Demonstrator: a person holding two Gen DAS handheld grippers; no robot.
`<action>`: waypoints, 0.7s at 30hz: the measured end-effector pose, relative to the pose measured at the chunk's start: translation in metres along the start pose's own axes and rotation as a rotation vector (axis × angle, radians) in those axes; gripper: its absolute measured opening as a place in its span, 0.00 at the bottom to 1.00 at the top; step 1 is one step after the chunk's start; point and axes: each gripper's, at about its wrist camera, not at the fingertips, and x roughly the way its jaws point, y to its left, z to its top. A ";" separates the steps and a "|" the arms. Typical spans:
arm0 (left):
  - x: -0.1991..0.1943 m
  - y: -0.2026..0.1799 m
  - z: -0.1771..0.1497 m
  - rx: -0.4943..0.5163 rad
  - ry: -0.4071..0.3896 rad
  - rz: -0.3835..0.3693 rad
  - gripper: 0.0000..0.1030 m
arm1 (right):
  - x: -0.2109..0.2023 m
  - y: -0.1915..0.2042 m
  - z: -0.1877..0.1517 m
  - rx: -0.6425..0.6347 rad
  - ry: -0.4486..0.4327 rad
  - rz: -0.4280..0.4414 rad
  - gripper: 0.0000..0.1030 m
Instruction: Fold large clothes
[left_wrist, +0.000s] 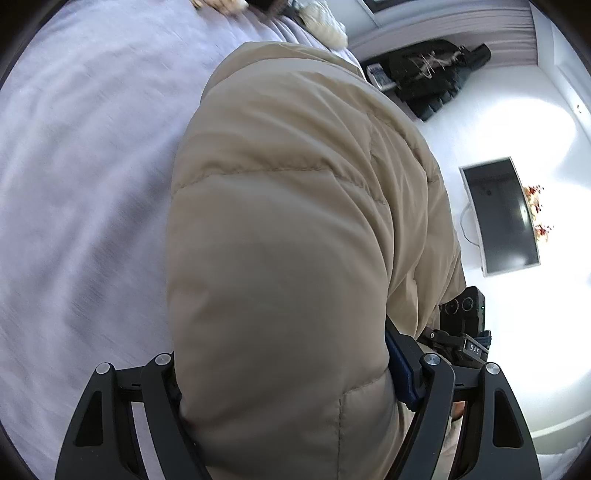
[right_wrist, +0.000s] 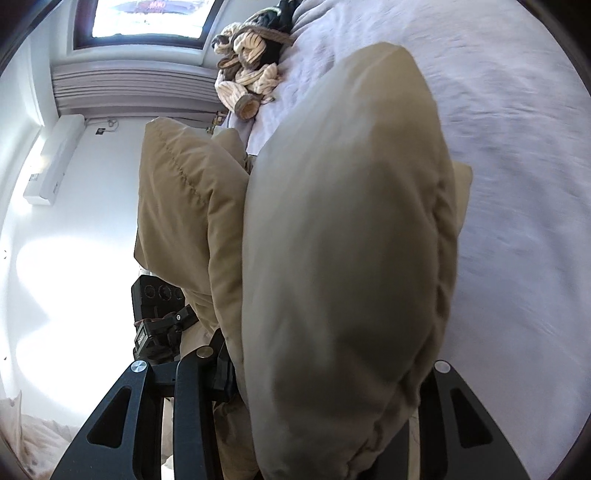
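A puffy beige quilted jacket (left_wrist: 280, 206) hangs lifted over the lavender bed sheet (left_wrist: 74, 177). My left gripper (left_wrist: 284, 354) is shut on a thick bunch of it, and the padding bulges out and hides the fingertips. A blue pad (left_wrist: 400, 369) presses against its right side. In the right wrist view the same jacket (right_wrist: 343, 240) fills the space between the fingers of my right gripper (right_wrist: 325, 362), which is shut on another thick fold. A second flap (right_wrist: 177, 199) hangs to the left. Each view shows the other gripper's body beside the jacket (left_wrist: 465, 325) (right_wrist: 159, 317).
A heap of cream striped and dark garments (right_wrist: 247, 85) lies at the far edge of the bed sheet (right_wrist: 517, 155). A black garment (left_wrist: 436, 77), a dark screen (left_wrist: 502, 218), a window (right_wrist: 147, 18) and a white wall unit (right_wrist: 55, 158) stand beyond the bed.
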 end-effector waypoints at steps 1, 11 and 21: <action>-0.008 0.012 0.009 0.001 -0.011 0.015 0.78 | 0.008 0.001 0.002 -0.004 0.003 0.001 0.43; -0.006 0.118 0.057 -0.117 -0.051 0.133 0.83 | 0.113 -0.032 0.041 0.021 0.028 -0.161 0.56; -0.012 0.101 0.034 -0.056 -0.097 0.266 0.88 | 0.080 0.018 0.037 0.022 -0.021 -0.374 0.64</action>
